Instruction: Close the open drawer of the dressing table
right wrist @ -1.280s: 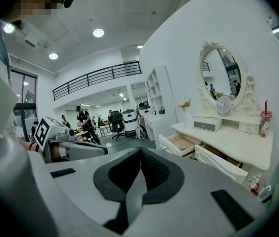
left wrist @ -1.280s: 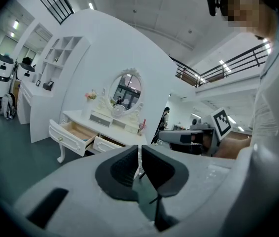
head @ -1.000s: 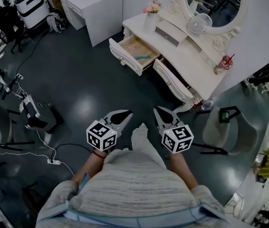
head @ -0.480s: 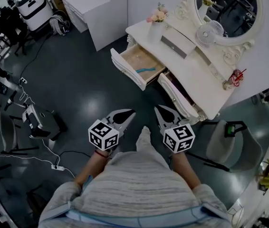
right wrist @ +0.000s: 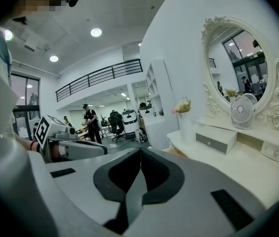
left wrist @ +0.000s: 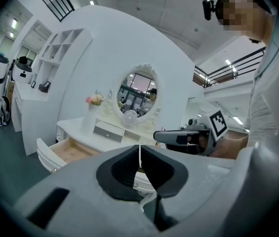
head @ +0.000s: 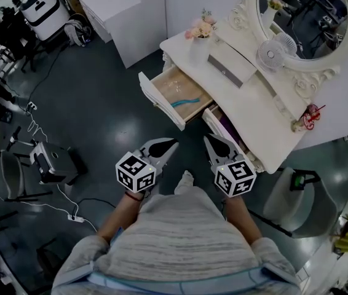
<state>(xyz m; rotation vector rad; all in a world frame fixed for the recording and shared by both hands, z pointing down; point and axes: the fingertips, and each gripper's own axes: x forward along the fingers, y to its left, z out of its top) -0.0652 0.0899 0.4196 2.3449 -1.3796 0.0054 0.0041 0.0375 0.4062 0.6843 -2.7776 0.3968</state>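
Observation:
The white dressing table (head: 257, 112) stands at the upper right in the head view. Its left drawer (head: 162, 103) is pulled far out, with a teal object (head: 183, 98) lying inside. To its right a second drawer (head: 228, 133) is ajar. My left gripper (head: 163, 146) and right gripper (head: 214, 142) hover side by side over the floor, short of the drawers and touching nothing. The left gripper (left wrist: 139, 149) is closing its last bit, tips meeting with nothing between them; the open drawer (left wrist: 60, 152) lies ahead to its left. The right gripper (right wrist: 140, 153) is shut and empty.
On the tabletop stand a flower vase (head: 200, 39), a small drawer box (head: 232, 63), a fan (head: 272, 49) and an oval mirror (head: 309, 11). A white cabinet (head: 125, 11) stands behind. A black stand (head: 54, 161) with cables is at the left, a grey chair (head: 297, 189) at the right.
Both grippers have moved together toward the dressing table, which now looms larger and nearer. The left drawer stays pulled out.

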